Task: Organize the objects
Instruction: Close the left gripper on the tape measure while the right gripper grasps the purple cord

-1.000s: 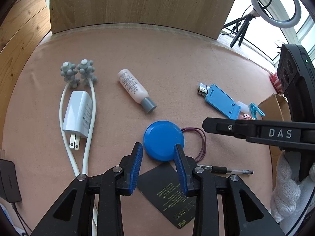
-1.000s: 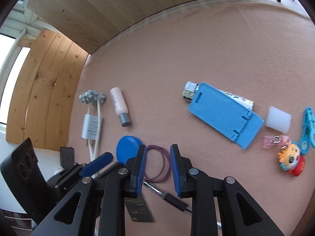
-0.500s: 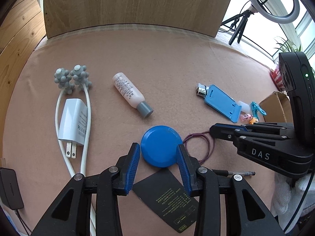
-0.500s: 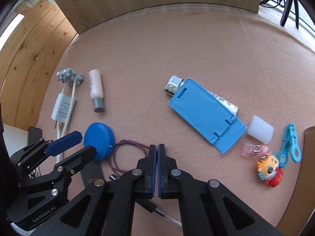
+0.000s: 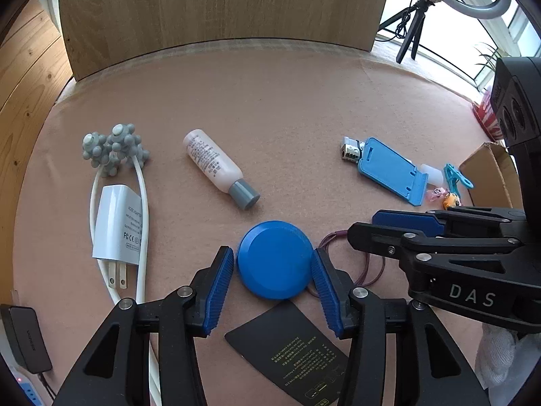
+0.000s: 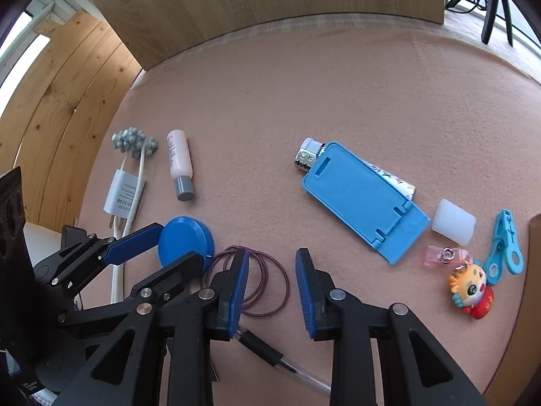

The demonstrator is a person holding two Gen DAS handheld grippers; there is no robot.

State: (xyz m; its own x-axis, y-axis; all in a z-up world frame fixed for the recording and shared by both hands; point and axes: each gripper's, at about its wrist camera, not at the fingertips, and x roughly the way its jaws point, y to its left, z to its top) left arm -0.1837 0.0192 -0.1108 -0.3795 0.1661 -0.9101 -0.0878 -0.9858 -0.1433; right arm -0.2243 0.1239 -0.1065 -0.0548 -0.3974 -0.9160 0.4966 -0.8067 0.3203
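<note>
Straddling the blue round lid [image 5: 275, 260], left gripper [image 5: 272, 280] is opening, pads flanking it at 9 and 3 o'clock with slight gaps, nothing clamped. Lid lies flat on the pink felt table [image 5: 270, 108]. Right gripper [image 6: 270, 286] at 3 o'clock of the lid, also opening, over purple hair ties [image 6: 267, 282], holding nothing.

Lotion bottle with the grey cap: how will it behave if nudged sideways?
The lotion bottle lies on its side and looks cylindrical, so it would likely roll. The grey cap looks about as wide, so little curving. Felt-like mat may damp it.
</note>
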